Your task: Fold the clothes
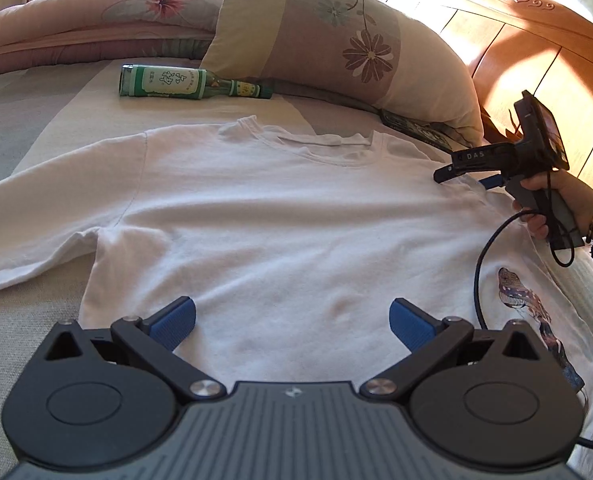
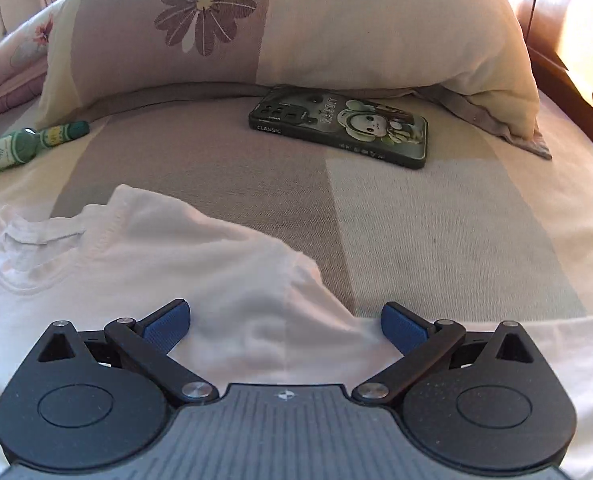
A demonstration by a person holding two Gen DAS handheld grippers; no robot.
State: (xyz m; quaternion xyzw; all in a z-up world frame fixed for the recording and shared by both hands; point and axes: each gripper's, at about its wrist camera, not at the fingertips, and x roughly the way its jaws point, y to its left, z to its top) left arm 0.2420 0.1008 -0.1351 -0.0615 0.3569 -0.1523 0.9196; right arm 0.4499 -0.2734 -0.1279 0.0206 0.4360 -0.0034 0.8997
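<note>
A white long-sleeved shirt (image 1: 272, 216) lies flat on the bed, collar toward the pillow, one sleeve stretched out to the left. Its right side is folded over, showing a printed figure (image 1: 536, 312). My left gripper (image 1: 292, 322) hovers open over the shirt's lower body, nothing between its blue pads. In the right wrist view the right gripper (image 2: 284, 326) stands wide open above the shirt's shoulder (image 2: 224, 280), next to the collar (image 2: 52, 236). Seen from the left wrist view, the right gripper (image 1: 462, 176) is held by a hand (image 1: 552, 200) at the shirt's right shoulder.
A green glass bottle (image 1: 176, 84) lies on its side behind the shirt. A phone in a green case (image 2: 340, 132) rests in front of the flowered pillow (image 2: 296, 24). A wooden headboard (image 1: 536, 52) stands at the right. A black cable (image 1: 484, 256) hangs over the shirt's right side.
</note>
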